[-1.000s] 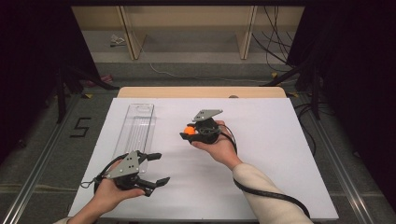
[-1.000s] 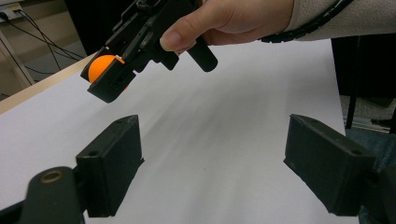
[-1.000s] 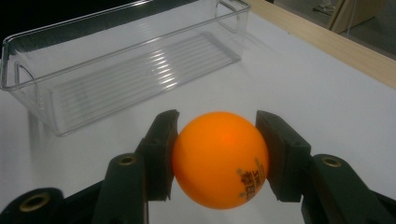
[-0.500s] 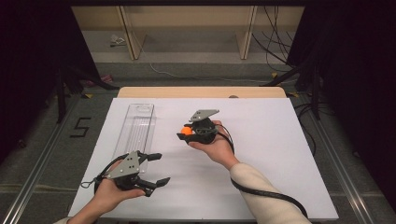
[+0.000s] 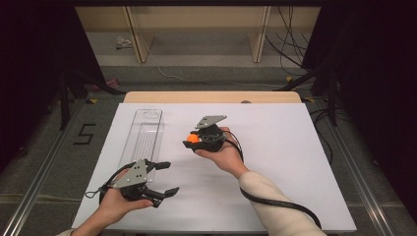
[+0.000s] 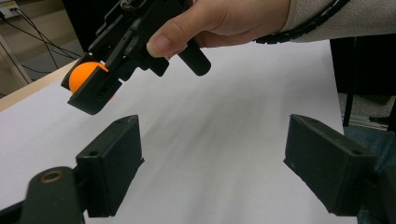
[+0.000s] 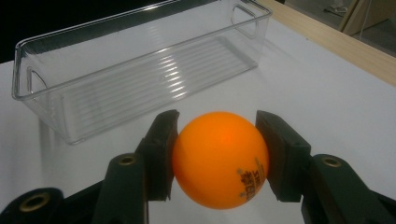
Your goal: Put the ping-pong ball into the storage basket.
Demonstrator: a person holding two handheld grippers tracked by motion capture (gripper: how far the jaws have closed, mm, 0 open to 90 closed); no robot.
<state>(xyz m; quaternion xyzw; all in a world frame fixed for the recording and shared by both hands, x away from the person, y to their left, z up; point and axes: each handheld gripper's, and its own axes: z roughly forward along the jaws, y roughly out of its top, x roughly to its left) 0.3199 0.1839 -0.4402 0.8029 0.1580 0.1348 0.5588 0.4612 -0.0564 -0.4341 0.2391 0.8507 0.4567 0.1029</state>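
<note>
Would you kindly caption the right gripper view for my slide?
Right gripper clamps an orange ball before an empty clear bin.

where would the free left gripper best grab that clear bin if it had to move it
Probably a long side wall of the clear bin, from above: the bin is open-topped and empty, and its thin upright rim would fit between the left gripper's open jaws. The right gripper holds the orange ball.

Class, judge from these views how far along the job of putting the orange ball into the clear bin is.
Done: the right gripper has the orange ball clamped and off the table. In hand: it hangs beside the clear bin. Left: the bin looks empty, so the drop remains; the left gripper is open, idle.
</note>
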